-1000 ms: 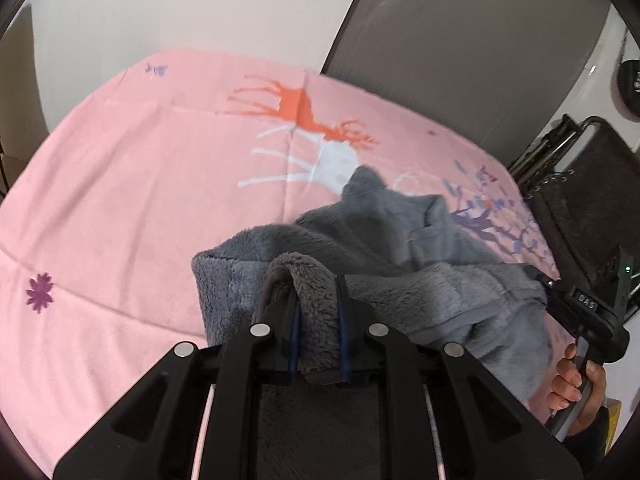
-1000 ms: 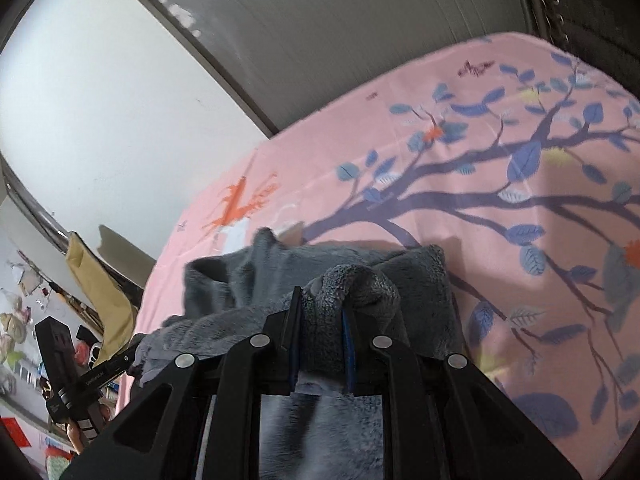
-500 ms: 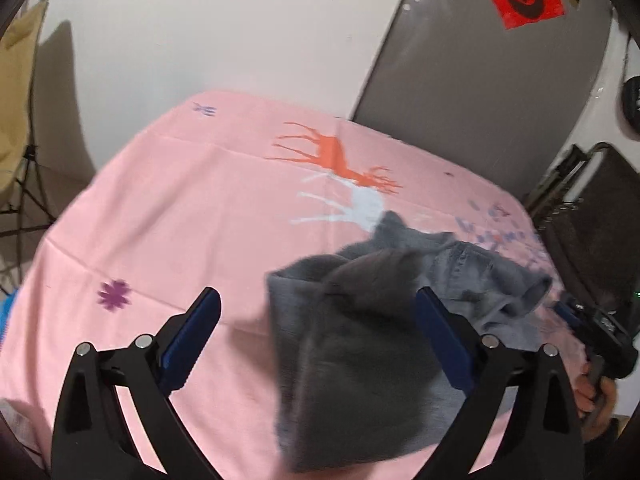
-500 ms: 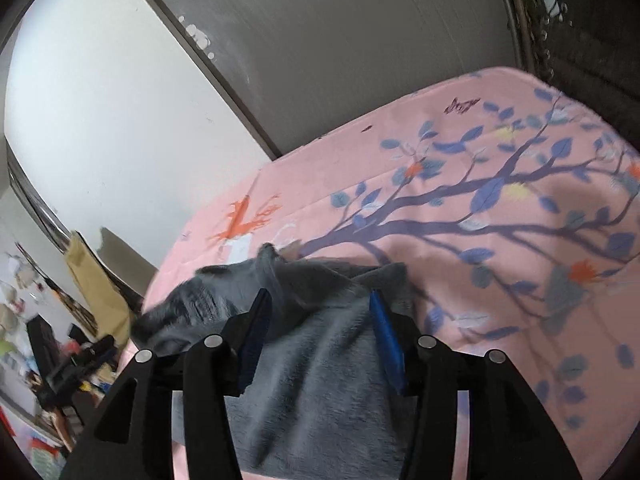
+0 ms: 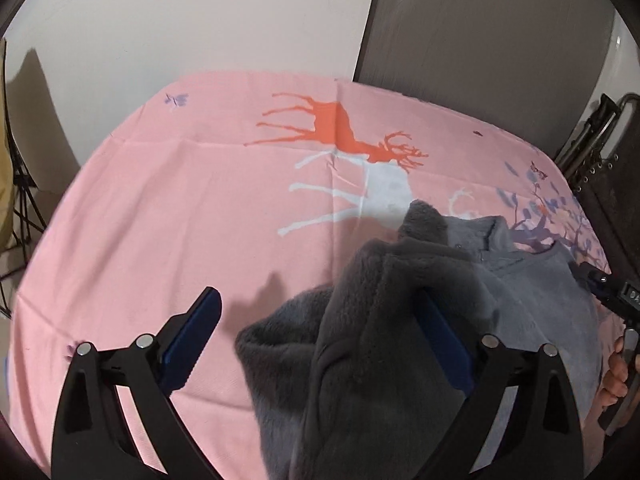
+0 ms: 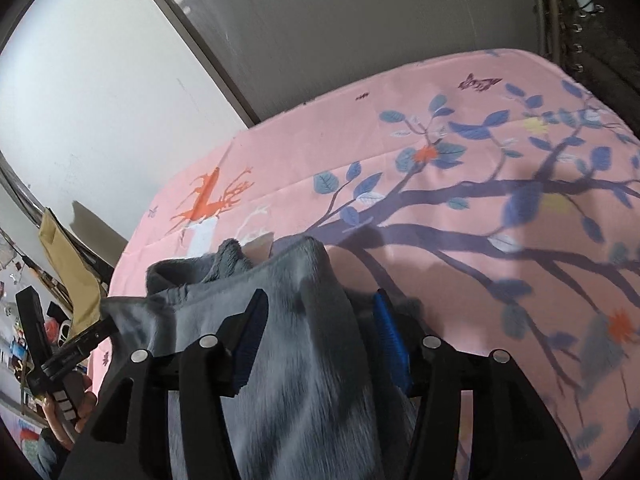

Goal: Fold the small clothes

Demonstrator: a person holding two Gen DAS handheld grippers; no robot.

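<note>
A grey fleece garment (image 5: 400, 320) lies bunched on the pink printed sheet (image 5: 180, 200), its collar end toward the white deer print. My left gripper (image 5: 316, 296) is open wide above the garment's near folded edge; the blue pads (image 5: 192, 336) do not clamp the cloth. In the right wrist view the same garment (image 6: 304, 360) runs up between the fingers of my right gripper (image 6: 320, 296), which stands open with the blue pads (image 6: 386, 332) apart from the fleece. The right gripper's body (image 5: 612, 300) shows at the left view's right edge, held by a hand (image 5: 612, 376).
The sheet (image 6: 480, 160) covers a table against a white wall (image 5: 200, 20) and a grey door panel (image 5: 480, 40). A dark folding chair (image 5: 600, 168) stands at the far right. A tripod (image 5: 20, 184) and yellow fabric (image 6: 68, 264) are off the left side.
Both grippers held folds of the fleece a second ago. They have since opened and let it go, and the garment now rests on the sheet.
</note>
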